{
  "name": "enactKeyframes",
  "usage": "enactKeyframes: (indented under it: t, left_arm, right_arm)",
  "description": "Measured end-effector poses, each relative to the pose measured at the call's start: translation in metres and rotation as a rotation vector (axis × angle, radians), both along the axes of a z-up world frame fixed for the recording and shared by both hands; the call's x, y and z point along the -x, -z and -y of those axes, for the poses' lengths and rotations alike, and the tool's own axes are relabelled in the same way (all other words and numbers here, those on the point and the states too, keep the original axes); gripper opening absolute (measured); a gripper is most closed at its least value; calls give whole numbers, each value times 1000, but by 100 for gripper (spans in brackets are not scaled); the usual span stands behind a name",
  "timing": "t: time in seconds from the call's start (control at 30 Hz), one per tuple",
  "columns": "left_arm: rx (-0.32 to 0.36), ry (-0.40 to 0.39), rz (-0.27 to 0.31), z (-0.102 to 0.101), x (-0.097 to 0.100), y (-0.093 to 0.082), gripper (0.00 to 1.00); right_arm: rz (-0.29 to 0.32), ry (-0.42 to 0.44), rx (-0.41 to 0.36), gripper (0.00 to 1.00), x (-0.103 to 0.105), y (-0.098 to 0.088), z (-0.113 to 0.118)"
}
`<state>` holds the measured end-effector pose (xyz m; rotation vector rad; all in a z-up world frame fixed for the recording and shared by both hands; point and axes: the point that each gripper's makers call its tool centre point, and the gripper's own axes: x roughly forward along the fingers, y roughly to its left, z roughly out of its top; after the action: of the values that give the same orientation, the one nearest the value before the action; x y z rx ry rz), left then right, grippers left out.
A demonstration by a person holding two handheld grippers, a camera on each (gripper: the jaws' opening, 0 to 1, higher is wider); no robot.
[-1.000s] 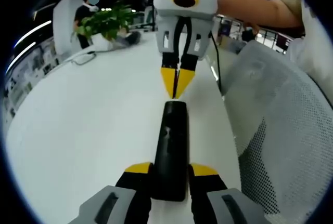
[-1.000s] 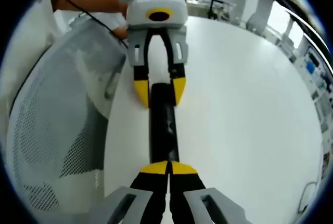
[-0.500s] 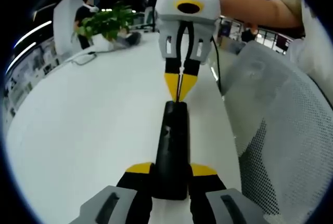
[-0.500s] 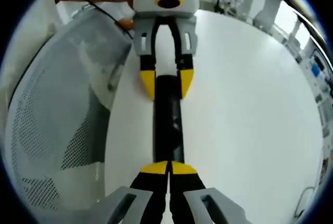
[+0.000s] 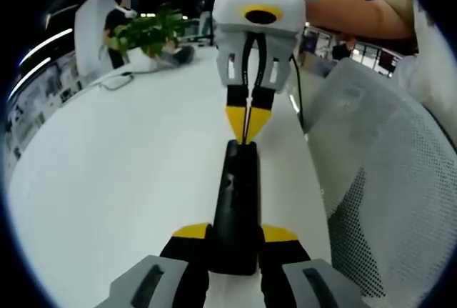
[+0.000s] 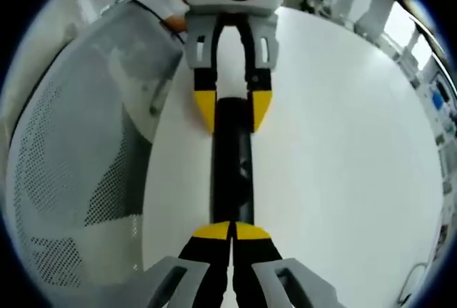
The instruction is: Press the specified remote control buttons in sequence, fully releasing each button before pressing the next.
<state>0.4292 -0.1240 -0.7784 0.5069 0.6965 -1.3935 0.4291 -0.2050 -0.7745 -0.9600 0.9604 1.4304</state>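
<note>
A black remote control lies lengthwise on the white table. My left gripper is shut on its near end, one yellow-tipped jaw on each side. My right gripper, held by a bare arm, comes in from the far side with its jaws shut, and its tips touch the remote's far end. In the right gripper view, the shut right gripper rests on the near end of the remote. At the other end the left gripper clamps the remote's sides.
A white mesh chair stands close beside the table edge, seen too as the mesh chair. A potted plant, a cable and a person are at the table's far end.
My right gripper has moved a little closer, bringing its shut tips from just beyond the remote onto its far end. The left gripper keeps its hold on the remote.
</note>
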Motion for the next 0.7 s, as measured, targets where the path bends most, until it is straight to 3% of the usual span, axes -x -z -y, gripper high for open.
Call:
enactKeyframes:
  t: [0.43, 0.7]
  left_arm:
    - [5, 3, 2, 0, -1, 1, 25]
    - [3, 2, 5, 1, 1, 0, 25]
  right_arm:
    - [-45, 5, 75, 0, -2, 2, 1]
    - [-40, 5, 115, 0, -1, 3, 1]
